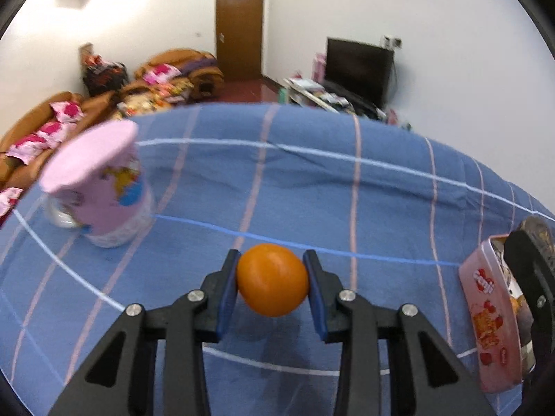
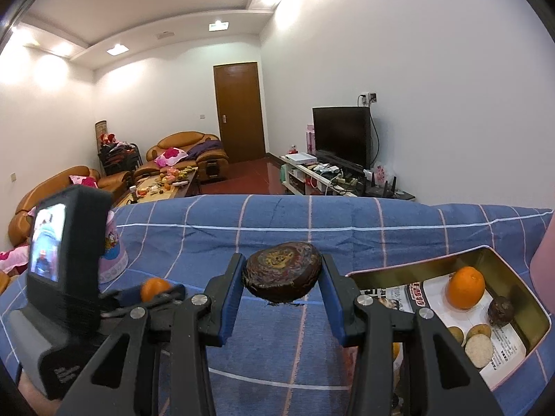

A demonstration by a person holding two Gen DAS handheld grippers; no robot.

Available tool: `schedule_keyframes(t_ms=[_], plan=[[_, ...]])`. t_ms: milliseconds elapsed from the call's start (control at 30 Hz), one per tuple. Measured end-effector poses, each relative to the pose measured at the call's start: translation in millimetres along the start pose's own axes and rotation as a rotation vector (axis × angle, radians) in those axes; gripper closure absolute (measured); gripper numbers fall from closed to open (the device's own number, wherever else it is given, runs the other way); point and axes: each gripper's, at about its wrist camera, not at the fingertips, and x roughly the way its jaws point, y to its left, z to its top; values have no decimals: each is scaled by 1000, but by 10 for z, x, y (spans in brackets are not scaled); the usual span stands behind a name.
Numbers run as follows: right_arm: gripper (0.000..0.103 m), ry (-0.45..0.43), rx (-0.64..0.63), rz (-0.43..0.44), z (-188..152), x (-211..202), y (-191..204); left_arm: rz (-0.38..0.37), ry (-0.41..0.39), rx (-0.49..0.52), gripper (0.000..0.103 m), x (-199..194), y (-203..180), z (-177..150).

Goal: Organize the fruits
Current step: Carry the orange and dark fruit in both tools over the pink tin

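My left gripper (image 1: 272, 279) is shut on an orange (image 1: 272, 280) and holds it above the blue checked cloth (image 1: 312, 190). My right gripper (image 2: 282, 279) is shut on a dark brown round fruit (image 2: 282, 275) above the same cloth. The pink tin box (image 2: 499, 260) lies open at the right and holds an orange (image 2: 465, 287), a small dark fruit (image 2: 500, 311) and some pale round fruits (image 2: 478, 345). In the left wrist view the tin (image 1: 485, 326) stands at the far right, partly hidden by the right gripper's body. The left gripper with its orange (image 2: 154, 288) also shows in the right wrist view.
A pink paper cup (image 1: 104, 187) with a cartoon print stands on the cloth at the left, also in the right wrist view (image 2: 112, 256). Beyond the table's far edge are brown sofas (image 2: 187, 149), a cluttered coffee table and a TV (image 2: 341, 135).
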Motion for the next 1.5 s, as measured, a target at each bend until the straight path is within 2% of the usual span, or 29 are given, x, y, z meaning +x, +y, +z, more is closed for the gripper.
schedule_keyframes(t_ms=[267,967,1500], plan=[[58,-3,-35,33,-46,4,37,93,-126,16,65,-308,118,-85],[58,-18,-70,15,-159,-267,122,126,-203,9,65,-611,126,-264],[58,-15,-61,-13,-238,-448,-37,122,-250,61,65,-781,-109,-431]])
